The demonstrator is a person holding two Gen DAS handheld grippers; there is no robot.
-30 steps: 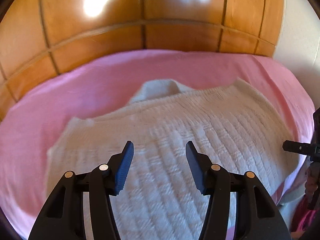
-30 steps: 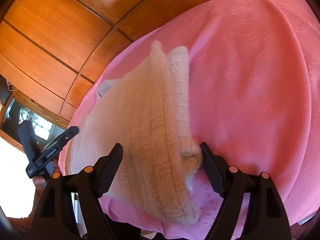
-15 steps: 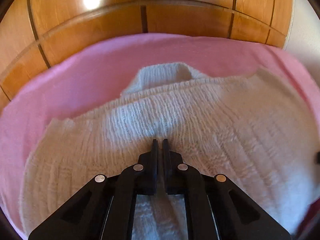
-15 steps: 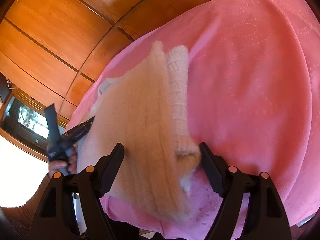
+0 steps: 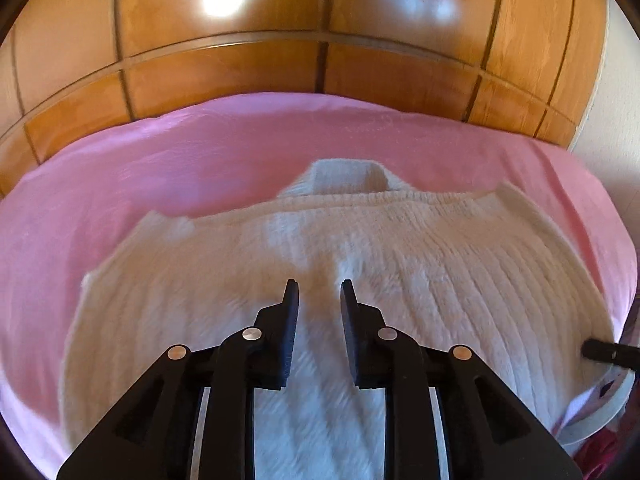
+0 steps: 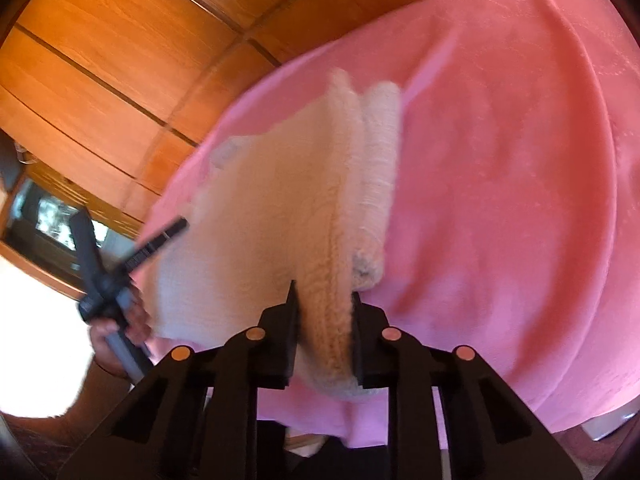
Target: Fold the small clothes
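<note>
Your left gripper (image 5: 319, 288) sits over the middle of the cream knit sweater (image 5: 420, 280), which lies spread on the pink bed cover (image 5: 200, 160); its jaws are opening with a small gap, the knit below them, nothing pinched. Over on the right, your right gripper (image 6: 323, 300) is closing on the sweater's folded edge (image 6: 328, 312), the fabric squeezed between both jaws

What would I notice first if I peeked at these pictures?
A fluffy white sweater spread in the middle of a big pink bedspread. The right gripper is closing on the sweater's near edge, while the left gripper, opening, hovers over its middle with shiny wooden panels behind.
</note>
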